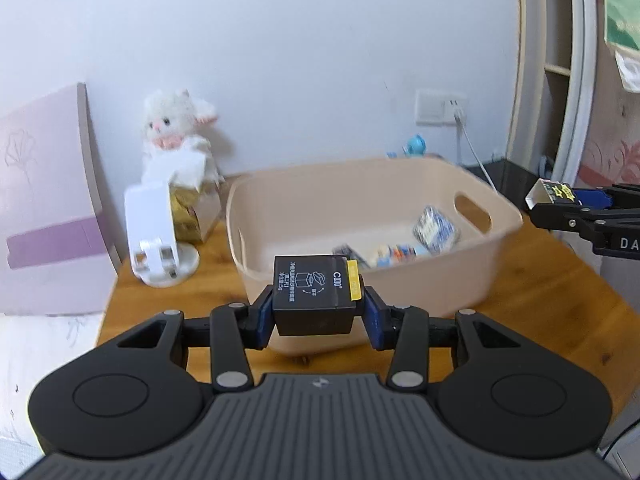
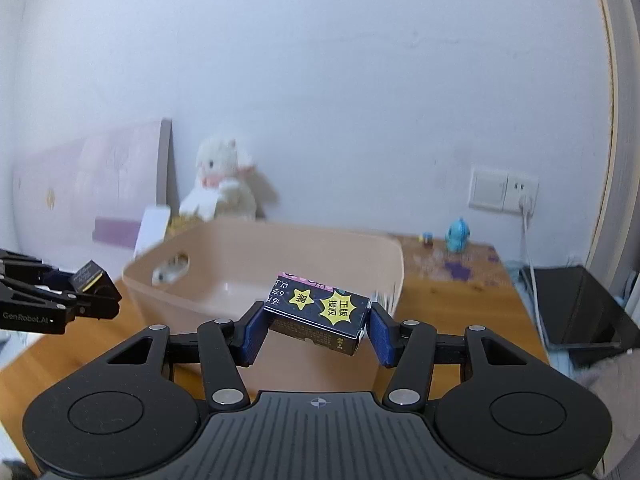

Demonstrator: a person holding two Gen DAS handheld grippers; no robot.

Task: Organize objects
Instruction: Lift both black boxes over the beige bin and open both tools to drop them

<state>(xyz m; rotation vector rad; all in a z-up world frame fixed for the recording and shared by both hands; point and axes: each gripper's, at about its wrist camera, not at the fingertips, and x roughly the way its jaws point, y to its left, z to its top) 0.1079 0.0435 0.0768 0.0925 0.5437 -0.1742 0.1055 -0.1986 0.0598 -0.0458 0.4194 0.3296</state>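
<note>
Tongs both grip: my left tongs [image 1: 318,312] clamp a black box [image 1: 314,300], my right tongs [image 2: 316,332] a starred box [image 2: 320,310], near the beige tub [image 1: 400,184] on the bench [image 1: 560,300].

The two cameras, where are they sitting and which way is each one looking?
Left wrist view: on the left gripper, looking forward and a little down at the beige bin; its jaws hold a black box.
Right wrist view: on the right gripper, facing the same bin; its jaws hold a starred box.
Shared: both see the bin, plush toy, wooden table and each other's gripper.
</note>
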